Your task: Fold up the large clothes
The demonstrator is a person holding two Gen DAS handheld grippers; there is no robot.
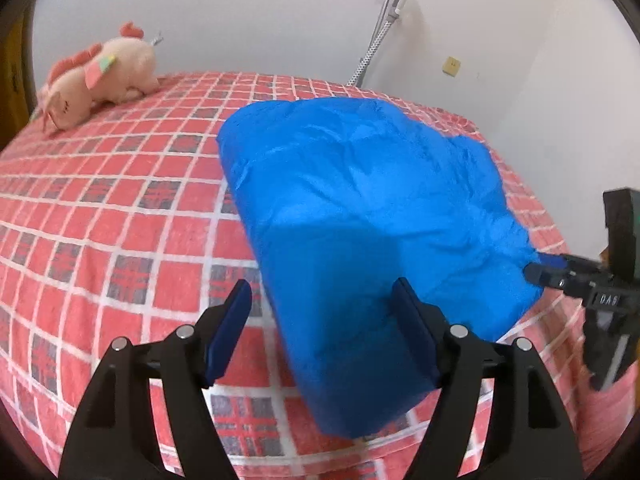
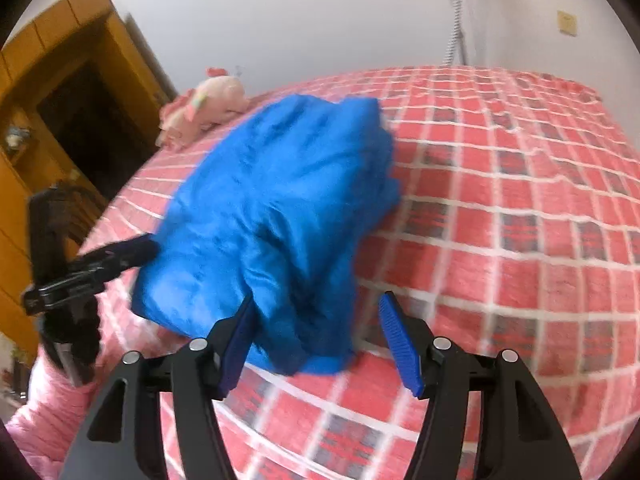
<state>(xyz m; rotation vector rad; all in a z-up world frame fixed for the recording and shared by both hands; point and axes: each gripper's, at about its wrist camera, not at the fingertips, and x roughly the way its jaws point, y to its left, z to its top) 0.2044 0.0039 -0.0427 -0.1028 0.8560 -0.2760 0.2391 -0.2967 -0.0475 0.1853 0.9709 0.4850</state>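
Note:
A bright blue garment (image 1: 360, 216) lies folded in a thick bundle on the red checked bedspread (image 1: 100, 208). It also shows in the right wrist view (image 2: 276, 216). My left gripper (image 1: 322, 300) is open, with its jaws either side of the bundle's near left corner. My right gripper (image 2: 316, 312) is open, with its jaws astride the bundle's near right corner. The right gripper also shows at the right edge of the left wrist view (image 1: 536, 270), against the bundle's side. The left gripper shows in the right wrist view (image 2: 144, 246).
A pink plush toy (image 1: 96, 80) lies at the far left of the bed, also in the right wrist view (image 2: 204, 108). A white wall (image 1: 260, 12) runs behind, with a grey stand (image 1: 384, 20). A wooden wardrobe (image 2: 60, 92) stands at the left.

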